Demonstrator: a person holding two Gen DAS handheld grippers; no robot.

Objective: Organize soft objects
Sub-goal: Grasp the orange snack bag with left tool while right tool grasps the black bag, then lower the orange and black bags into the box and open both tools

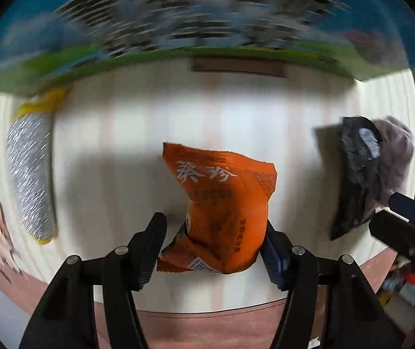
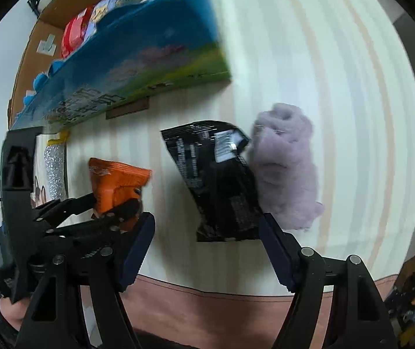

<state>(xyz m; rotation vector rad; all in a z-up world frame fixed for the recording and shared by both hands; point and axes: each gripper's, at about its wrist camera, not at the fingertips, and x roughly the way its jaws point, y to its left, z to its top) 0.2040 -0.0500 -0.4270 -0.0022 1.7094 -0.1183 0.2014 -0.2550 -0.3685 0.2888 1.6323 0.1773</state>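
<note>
An orange snack bag (image 1: pixel 222 206) with white Chinese characters lies on the pale striped table, between the fingers of my open left gripper (image 1: pixel 213 250); the jaws flank its near end without squeezing it. It also shows in the right wrist view (image 2: pixel 114 180). A black snack bag (image 2: pixel 216 174) lies beside a lilac fluffy cloth (image 2: pixel 289 168), both just beyond my open, empty right gripper (image 2: pixel 204 250). The black bag (image 1: pixel 356 174) and the cloth (image 1: pixel 396 157) sit at the right in the left wrist view.
A blue and green printed cardboard box (image 2: pixel 137 67) stands at the back of the table (image 2: pixel 324 72) with packets inside. A silver glittery pouch with yellow ends (image 1: pixel 30 171) lies at the left. The right gripper's body (image 1: pixel 405 229) enters from the right.
</note>
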